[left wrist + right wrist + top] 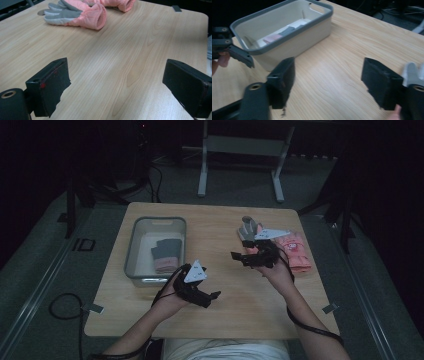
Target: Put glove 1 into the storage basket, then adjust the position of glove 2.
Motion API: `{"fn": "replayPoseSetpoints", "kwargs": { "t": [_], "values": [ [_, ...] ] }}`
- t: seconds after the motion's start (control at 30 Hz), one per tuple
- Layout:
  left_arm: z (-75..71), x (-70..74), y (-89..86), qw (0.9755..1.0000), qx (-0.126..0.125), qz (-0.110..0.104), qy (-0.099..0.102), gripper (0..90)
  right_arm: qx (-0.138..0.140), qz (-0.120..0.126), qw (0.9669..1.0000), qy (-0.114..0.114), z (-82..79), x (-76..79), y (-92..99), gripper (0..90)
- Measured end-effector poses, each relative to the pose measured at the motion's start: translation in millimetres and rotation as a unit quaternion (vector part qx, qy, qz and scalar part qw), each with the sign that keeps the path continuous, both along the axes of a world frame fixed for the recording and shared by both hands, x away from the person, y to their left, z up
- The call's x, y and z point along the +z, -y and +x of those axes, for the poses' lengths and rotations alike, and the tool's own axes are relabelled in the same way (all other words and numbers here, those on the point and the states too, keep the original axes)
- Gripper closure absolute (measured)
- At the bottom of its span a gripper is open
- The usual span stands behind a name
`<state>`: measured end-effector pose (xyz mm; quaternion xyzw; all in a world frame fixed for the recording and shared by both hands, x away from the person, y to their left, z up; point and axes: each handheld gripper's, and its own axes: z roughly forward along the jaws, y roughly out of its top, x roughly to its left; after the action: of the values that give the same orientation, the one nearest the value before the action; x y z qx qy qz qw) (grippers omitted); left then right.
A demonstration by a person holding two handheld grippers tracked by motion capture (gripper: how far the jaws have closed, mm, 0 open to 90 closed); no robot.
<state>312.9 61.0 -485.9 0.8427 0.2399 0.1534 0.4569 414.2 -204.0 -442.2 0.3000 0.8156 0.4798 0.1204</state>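
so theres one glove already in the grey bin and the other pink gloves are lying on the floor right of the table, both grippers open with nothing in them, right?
Not quite: the pink gloves lie on the wooden table, near its right edge, not on the floor; the high view shows it. The rest holds: one glove is in the grey bin, and the left gripper and right gripper are open, nothing between their jaws.

Dim room, grey floor (45, 270)

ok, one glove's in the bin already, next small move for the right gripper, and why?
Probably swing the right gripper back over the pink glove and lower onto it. Its jaws stand open with nothing between them, and two gloves lie on the table beside that hand, while the bin holds one glove.
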Motion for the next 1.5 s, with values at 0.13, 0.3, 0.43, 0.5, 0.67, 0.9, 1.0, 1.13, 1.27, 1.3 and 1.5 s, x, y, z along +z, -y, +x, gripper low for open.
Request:
{"fn": "replayPoseSetpoints", "kwargs": {
  "t": [0.13, 0.3, 0.43, 0.5, 0.67, 0.9, 1.0, 1.13, 1.27, 1.3, 1.5],
  "values": [
    [-4.5, -11.1, 2.0, 0.9999, 0.009, -0.005, 0.002, 6.7, -0.019, 0.0, 0.9997, 0.016, 1.8, 0.0, 16.9, 35.6],
    [-10.4, -27.9, 7.5, 0.9999, 0.005, -0.001, -0.011, 6.7, -0.063, -0.004, 0.9977, 0.024, 11.3, -0.9, 42.9, 43.6],
    [-13.4, -39.4, 10.1, 0.9994, 0.017, -0.011, -0.028, 1.5, -0.095, -0.022, 0.9949, 0.028, 24.2, -2.9, 62.1, 53.8],
    [-14.9, -44.1, 10.5, 0.999, 0.022, -0.019, -0.034, 1.4, -0.105, -0.036, 0.9935, 0.025, 32.3, -4.9, 69.3, 56.5],
    [-22.4, -51.5, 14.7, 0.9992, 0.021, -0.023, -0.027, 0.7, -0.123, -0.054, 0.9909, 0.012, 56.1, -14.1, 77.8, 63.5],
    [-28.5, -55.0, 19.2, 0.9997, 0.017, -0.012, -0.01, 0.8, -0.129, -0.067, 0.9891, -0.025, 95.5, -33.1, 65.9, 68.9],
    [-29.0, -53.5, 17.0, 0.9996, 0.02, -0.019, -0.005, 0.8, -0.125, -0.088, 0.9875, -0.039, 111.0, -45.0, 53.1, 66.0],
    [-28.3, -51.7, 14.1, 0.9994, 0.022, -0.028, -0.005, 0.8, -0.127, -0.122, 0.983, -0.051, 129.0, -62.9, 41.1, 62.0],
    [-27.1, -51.0, 11.6, 0.9993, 0.022, -0.028, -0.004, 0.8, -0.132, -0.151, 0.9774, -0.067, 139.5, -81.8, 37.3, 61.9],
    [-27.0, -51.2, 11.2, 0.9992, 0.024, -0.033, -0.003, 0.8, -0.133, -0.154, 0.9769, -0.065, 139.5, -84.1, 36.7, 63.2],
    [-25.7, -53.1, 11.8, 0.9991, 0.022, -0.033, -0.011, 0.8, -0.126, -0.16, 0.9766, -0.069, 138.0, -90.9, 33.6, 74.4]
  ]
}}
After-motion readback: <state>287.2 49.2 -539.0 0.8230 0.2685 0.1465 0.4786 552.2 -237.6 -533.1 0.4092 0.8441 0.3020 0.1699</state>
